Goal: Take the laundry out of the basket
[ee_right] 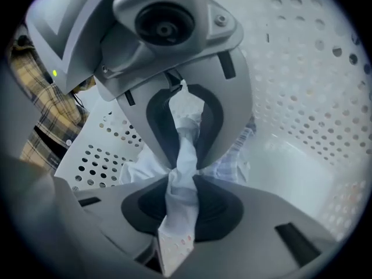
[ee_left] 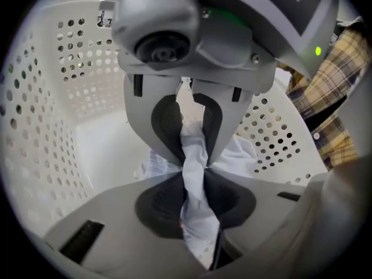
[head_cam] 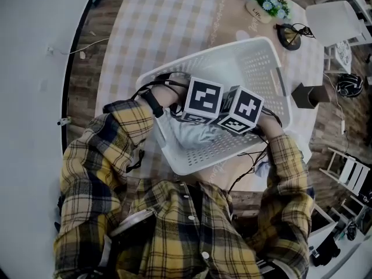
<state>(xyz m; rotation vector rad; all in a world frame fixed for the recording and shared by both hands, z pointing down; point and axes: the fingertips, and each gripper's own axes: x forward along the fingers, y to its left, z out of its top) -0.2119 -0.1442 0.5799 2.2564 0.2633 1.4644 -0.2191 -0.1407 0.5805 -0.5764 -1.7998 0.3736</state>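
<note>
A white perforated laundry basket (head_cam: 263, 57) stands on the checked table. Inside it lies a pale blue-white garment (head_cam: 192, 133). Both grippers reach down into the basket side by side, their marker cubes touching. In the left gripper view, the left gripper (ee_left: 195, 166) is shut on a bunched fold of the garment (ee_left: 193, 156), which runs up between the pads. The right gripper (ee_right: 181, 172) is likewise shut on a twisted fold of the same garment (ee_right: 185, 150). In the head view the cubes hide both sets of jaws; the left gripper (head_cam: 195, 120) and right gripper (head_cam: 235, 127) sit over the cloth.
A pot of flowers (head_cam: 267, 3) and a dark round object (head_cam: 289, 36) stand beyond the basket on the table. White folding chairs (head_cam: 349, 167) stand to the right on the wood floor. The basket walls (ee_left: 40, 115) close in around both grippers.
</note>
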